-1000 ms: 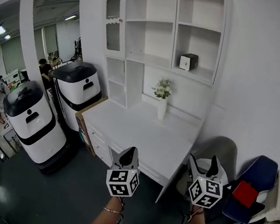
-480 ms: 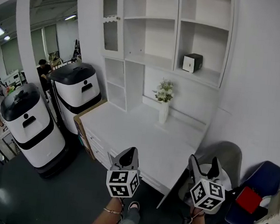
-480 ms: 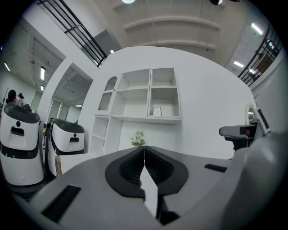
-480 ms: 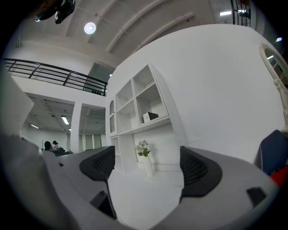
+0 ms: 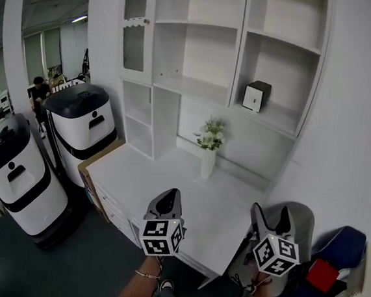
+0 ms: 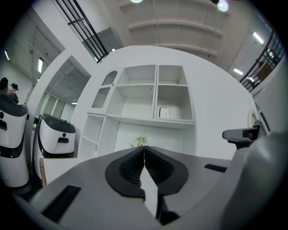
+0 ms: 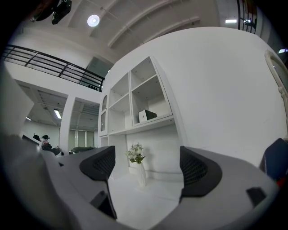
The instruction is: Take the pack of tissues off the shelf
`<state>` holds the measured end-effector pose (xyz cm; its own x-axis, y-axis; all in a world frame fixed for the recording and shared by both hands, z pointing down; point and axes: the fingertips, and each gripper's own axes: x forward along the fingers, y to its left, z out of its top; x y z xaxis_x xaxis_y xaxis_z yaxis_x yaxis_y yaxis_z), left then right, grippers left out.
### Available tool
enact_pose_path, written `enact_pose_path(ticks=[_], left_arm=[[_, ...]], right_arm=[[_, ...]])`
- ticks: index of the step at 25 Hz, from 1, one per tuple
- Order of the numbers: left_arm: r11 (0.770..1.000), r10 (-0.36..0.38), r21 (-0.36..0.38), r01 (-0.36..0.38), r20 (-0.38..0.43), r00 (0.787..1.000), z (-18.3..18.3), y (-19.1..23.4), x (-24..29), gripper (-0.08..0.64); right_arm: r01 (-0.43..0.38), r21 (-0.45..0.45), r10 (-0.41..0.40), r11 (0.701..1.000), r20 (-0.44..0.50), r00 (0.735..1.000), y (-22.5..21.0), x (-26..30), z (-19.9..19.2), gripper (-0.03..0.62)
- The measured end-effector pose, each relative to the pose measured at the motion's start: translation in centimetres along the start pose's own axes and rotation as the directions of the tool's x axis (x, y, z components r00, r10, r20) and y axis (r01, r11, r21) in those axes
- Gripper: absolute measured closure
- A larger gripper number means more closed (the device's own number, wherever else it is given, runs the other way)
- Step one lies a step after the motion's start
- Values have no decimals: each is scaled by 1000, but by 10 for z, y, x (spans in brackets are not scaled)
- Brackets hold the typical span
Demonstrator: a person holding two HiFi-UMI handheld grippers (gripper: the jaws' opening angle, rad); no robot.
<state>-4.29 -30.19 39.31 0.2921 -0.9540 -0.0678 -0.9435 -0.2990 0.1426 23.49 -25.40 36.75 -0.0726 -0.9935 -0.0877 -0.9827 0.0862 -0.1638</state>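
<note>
Far left of the vase: a black-topped white machine at the picture's edge, a second machine closer in. Both pushed further toward that edge than a second ago. A person behind them.

Just left of the vase and under it: the white desk, larger in the head view than in both earlier pictures, so closer now.

Below the vase, over the desk's front edge: the left gripper, in much the same spot of the view as before. Pressed together, ribbed pads meeting, nothing between them in the left gripper view.

Above the vase: the white shelf unit, filling more of the view than a second ago.

Up and to the right of the vase, in the lower right compartment of the shelf unit: the pack of tissues, a small black-and-white box, upright, untouched, well apart from both grippers. Lower in the picture than half a second ago.

Below and right of the vase, off the desk's right corner: the right gripper, spread wide and empty, as before, the vase showing in the gap in the right gripper view.

Further right of the vase: a grey chair, then a blue chair with a red thing at it.
</note>
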Motion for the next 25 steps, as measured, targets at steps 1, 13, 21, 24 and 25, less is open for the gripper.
enact_pose_path(ticks=[1, 13, 21, 24, 25], left_arm=[[1000, -10, 1, 10, 2, 1000, 4, 3, 11, 540], [991, -127, 50, 126, 21, 992, 40, 33, 136, 540], [982, -178, 70, 176, 20, 984, 53, 45, 192, 540], [979, -193, 77, 190, 22, 981, 53, 40, 200, 540], [979, -192, 76, 190, 21, 981, 52, 39, 201, 540]], right_arm=[[9, -1, -9, 1000, 6, 1000, 1, 10, 3, 152], [98, 6, -98, 995, 90, 991, 4, 112, 27, 158], [161, -28, -157, 987, 104, 982, -1, 142, 32, 158], [167, -36, -162, 985, 113, 980, -5, 149, 38, 158], [163, -39, -158, 986, 115, 981, -5, 151, 40, 160]])
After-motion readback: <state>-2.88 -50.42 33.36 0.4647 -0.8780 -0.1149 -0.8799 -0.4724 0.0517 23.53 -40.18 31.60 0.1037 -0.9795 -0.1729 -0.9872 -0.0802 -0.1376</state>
